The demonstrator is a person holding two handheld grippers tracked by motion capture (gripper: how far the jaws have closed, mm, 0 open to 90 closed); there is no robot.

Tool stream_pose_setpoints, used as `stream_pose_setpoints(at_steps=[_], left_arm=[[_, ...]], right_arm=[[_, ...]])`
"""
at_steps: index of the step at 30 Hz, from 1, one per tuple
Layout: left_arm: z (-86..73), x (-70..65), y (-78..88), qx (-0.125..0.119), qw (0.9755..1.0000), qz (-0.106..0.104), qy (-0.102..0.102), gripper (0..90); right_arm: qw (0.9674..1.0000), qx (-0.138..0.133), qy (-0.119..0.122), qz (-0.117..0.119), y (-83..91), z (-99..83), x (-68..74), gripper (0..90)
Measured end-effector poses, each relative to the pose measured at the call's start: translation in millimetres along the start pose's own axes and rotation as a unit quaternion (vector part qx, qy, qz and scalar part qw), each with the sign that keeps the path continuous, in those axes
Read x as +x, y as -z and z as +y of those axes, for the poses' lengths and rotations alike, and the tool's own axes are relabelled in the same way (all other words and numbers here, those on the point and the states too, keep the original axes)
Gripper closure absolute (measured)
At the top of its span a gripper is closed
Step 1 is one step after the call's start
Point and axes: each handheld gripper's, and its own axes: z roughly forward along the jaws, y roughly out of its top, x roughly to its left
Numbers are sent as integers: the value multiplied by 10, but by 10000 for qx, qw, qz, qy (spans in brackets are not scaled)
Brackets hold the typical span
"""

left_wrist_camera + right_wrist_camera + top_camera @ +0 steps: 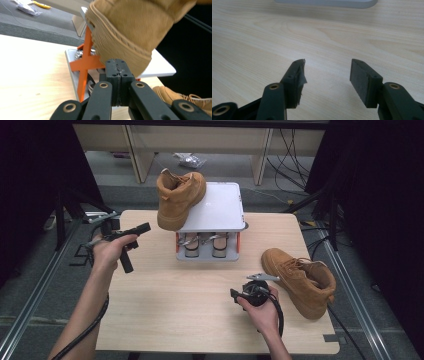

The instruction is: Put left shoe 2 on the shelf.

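Note:
A tan boot (179,196) stands tilted on the left edge of a small rack's white top plate (220,210); its toe hangs over toward the table. My left gripper (145,227) is held level just left of that boot, apart from it. In the left gripper view it (117,65) is shut with nothing between the pads, the boot's sole (117,42) right ahead, beside the rack's orange brace (86,63). A second tan boot (301,279) lies on the table at the right. My right gripper (248,289) hovers low left of it, open and empty (328,67) over bare wood.
The rack (207,254) stands at the table's back middle, with rolled items inside. The wooden table (165,310) has bare room in front and at the left. Cables trail from both grippers. Black curtains flank the table; shelving legs and a plastic bag (189,160) are behind.

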Motion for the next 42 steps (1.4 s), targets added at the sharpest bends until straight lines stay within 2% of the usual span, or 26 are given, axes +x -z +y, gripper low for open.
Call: stream_pose_setpoints(at_steps=[2, 4, 5, 7, 9, 10, 14, 18, 20, 21, 23, 24, 26, 29, 30, 31, 32, 35, 40, 42], left_arm=[[-52, -24, -49, 72, 10000, 14, -60, 897], [-88, -44, -98, 145, 9998, 54, -127, 897], [-99, -49, -120, 161, 9998, 38, -101, 897], [-110, -59, -155, 206, 9997, 61, -154, 897], [-117, -74, -178, 215, 9998, 9, -25, 898], [-115, -89, -186, 201, 9998, 66, -72, 898], [-112, -130, -222, 167, 9998, 19, -67, 898], [-117, -156, -262, 145, 9999, 18, 55, 898], [-108, -164, -266, 157, 9999, 44, 27, 898], [-104, -168, -266, 164, 9998, 60, 30, 898], [-106, -168, -267, 163, 9998, 55, 46, 899], [-108, -171, -267, 157, 9999, 65, 31, 899], [-107, -179, -267, 155, 9998, 90, 44, 899], [-105, -189, -273, 149, 9998, 91, 53, 899], [-107, -195, -275, 148, 9998, 105, 37, 899], [-107, -200, -275, 141, 9998, 120, 36, 900], [-105, -201, -277, 131, 9998, 110, 50, 900], [-109, -227, -301, 174, 9998, 88, 80, 899], [-107, -296, -367, 260, 9997, 32, -2, 899], [-108, -327, -397, 263, 9996, 23, 30, 900]], right_arm=[[9999, 41, 83, -75, 15, 2, -25, 463], [9999, 34, 60, -79, 14, -2, -27, 464], [9998, 103, -151, -73, 24, -7, 7, 464], [10000, -12, 97, -16, -1, -3, -32, 463], [10000, 52, 42, -55, 8, -4, -18, 463], [10000, 45, 55, -58, 7, -4, -19, 463], [10000, -7, 80, -12, -3, -4, -29, 464], [10000, 46, 52, -65, 15, -1, -24, 463], [9999, 46, 95, -72, 18, -3, -29, 463], [9999, 78, 4, -97, 24, -3, -17, 463], [9999, 38, 68, -111, 19, 0, -28, 463], [9999, 76, -49, -112, 20, -3, -12, 463], [10000, 28, 72, -50, 11, -7, -26, 463], [9999, 60, 70, -75, 2, -6, -20, 463], [9999, 96, -21, -70, 4, -8, -4, 463], [9999, 78, 34, -55, 2, -7, -10, 463], [9999, 90, -12, -72, 4, -8, -6, 463], [9999, 64, 114, -101, -1, -6, -27, 464], [9999, 70, 100, -95, 0, -7, -24, 463], [10000, 17, 70, -25, -3, -8, -27, 464]])
